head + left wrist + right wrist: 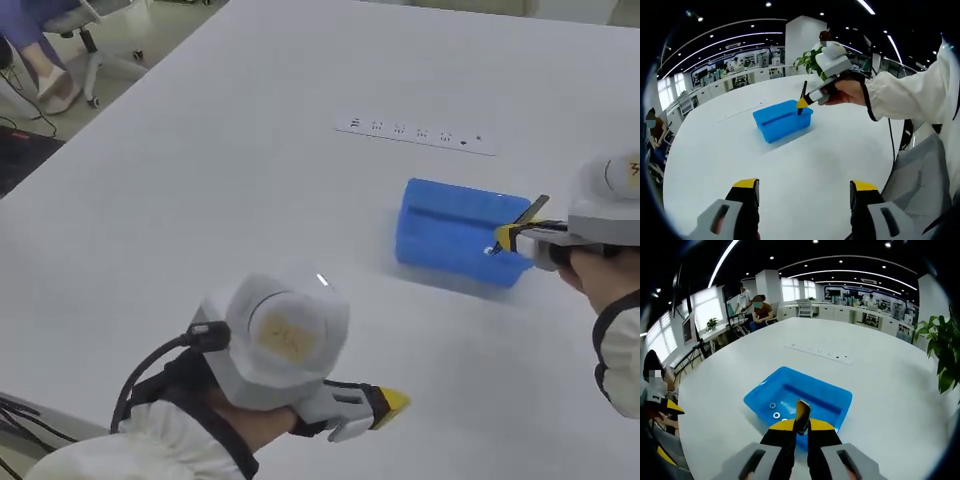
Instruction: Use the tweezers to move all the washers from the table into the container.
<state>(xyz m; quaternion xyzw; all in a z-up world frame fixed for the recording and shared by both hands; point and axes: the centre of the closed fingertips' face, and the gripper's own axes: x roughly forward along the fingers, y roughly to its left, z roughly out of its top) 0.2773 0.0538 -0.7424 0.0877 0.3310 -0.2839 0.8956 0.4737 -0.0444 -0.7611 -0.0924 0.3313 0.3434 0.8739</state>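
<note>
**Tweezers working over an unsteadied container**

Nearest you, your left gripper (pixel 802 187) is hovering above the table (pixel 250 150), jaws spread wide and empty. Farther in from the near edge, your right gripper (pixel 796 426) is pinching the tweezers (pixel 801 415) in closed jaws, tips over the blue container (pixel 760 396) where washers (pixel 776 415) are lying. You are probably risking a knock that slides it. I cannot tell whether the tips are carrying one.

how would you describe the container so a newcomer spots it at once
Start at the big white table; a white power strip lies near its far side. Just nearer sits the container, an open tub with washers inside. It is the one bright blue thing on the table.
</note>
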